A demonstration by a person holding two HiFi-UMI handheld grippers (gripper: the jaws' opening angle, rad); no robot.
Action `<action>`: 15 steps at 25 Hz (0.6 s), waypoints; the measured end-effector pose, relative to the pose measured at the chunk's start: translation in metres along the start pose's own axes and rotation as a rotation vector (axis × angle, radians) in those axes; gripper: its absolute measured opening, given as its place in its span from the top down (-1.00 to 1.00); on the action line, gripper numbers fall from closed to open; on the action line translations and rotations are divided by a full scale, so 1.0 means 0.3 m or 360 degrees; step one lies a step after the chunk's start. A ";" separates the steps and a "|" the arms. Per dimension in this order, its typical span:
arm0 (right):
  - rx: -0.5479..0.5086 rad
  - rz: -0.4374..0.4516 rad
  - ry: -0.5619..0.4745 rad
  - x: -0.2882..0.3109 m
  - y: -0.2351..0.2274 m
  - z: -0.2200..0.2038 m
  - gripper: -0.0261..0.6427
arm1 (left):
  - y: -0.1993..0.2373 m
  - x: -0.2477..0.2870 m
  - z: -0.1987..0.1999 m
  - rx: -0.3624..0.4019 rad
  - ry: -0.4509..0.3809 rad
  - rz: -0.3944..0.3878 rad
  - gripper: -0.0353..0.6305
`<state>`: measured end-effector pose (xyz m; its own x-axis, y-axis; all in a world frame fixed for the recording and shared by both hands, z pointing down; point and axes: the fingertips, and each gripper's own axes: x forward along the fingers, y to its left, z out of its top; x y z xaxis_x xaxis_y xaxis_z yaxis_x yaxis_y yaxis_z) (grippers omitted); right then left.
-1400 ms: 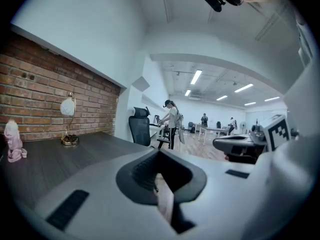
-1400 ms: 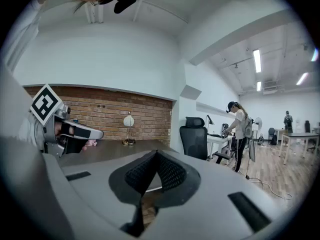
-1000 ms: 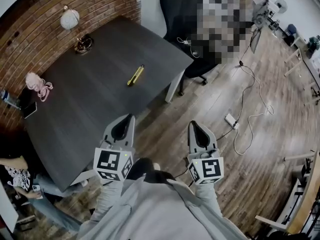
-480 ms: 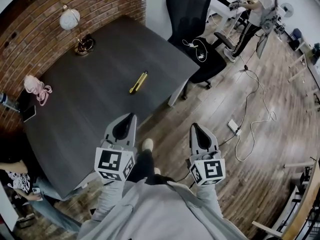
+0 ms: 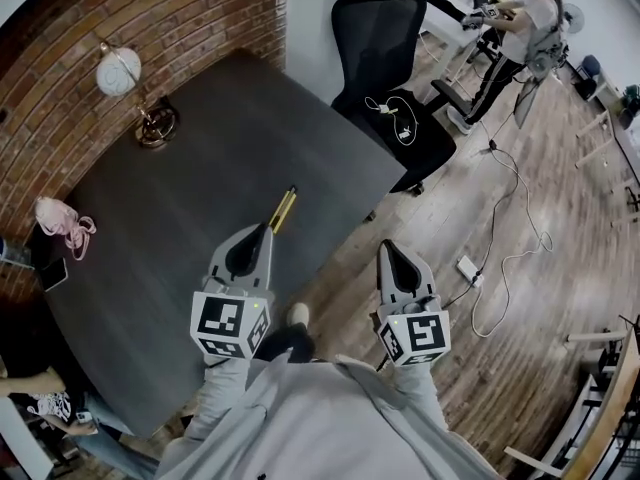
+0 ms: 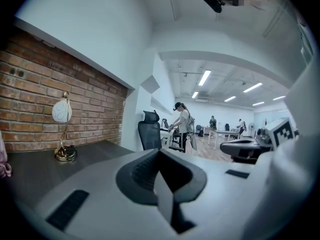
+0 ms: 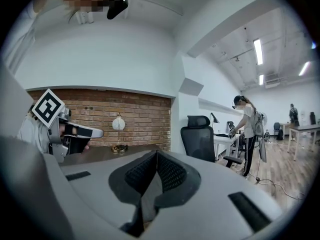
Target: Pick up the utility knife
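one utility knife (image 5: 283, 208) just ahead of the left gripper (image 5: 264, 231)

we see it lying yellow on the dark table (image 5: 180, 218), its near end at that gripper's tip. the left gripper and the right gripper (image 5: 385, 247), which is over the wood floor (image 5: 520, 298), both have jaws pressed together, empty.

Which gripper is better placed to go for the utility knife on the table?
Left. The left gripper is over the table, its tip just short of the utility knife. The right gripper is off the table's edge, above the wooden floor. Both are shut, so it must open first.
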<state>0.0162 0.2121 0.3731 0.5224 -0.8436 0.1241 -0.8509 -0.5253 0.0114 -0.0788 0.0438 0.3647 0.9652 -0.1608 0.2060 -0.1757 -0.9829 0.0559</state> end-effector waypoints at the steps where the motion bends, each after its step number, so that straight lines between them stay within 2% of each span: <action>1: 0.0003 -0.0008 0.0002 0.024 -0.009 0.003 0.87 | 0.016 0.023 0.006 0.0000 -0.0001 -0.0001 0.84; 8: 0.0004 -0.0031 0.0028 0.159 -0.025 0.006 0.87 | 0.105 0.138 0.016 -0.0007 0.0009 -0.0041 0.84; 15: 0.0022 -0.0064 0.0080 0.204 -0.038 -0.009 0.87 | 0.133 0.194 -0.006 -0.0030 0.0056 -0.0069 0.84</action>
<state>0.0577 0.1667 0.3831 0.5526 -0.8152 0.1737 -0.8281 -0.5605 0.0040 -0.0300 -0.0045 0.3806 0.9647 -0.1148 0.2372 -0.1380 -0.9869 0.0838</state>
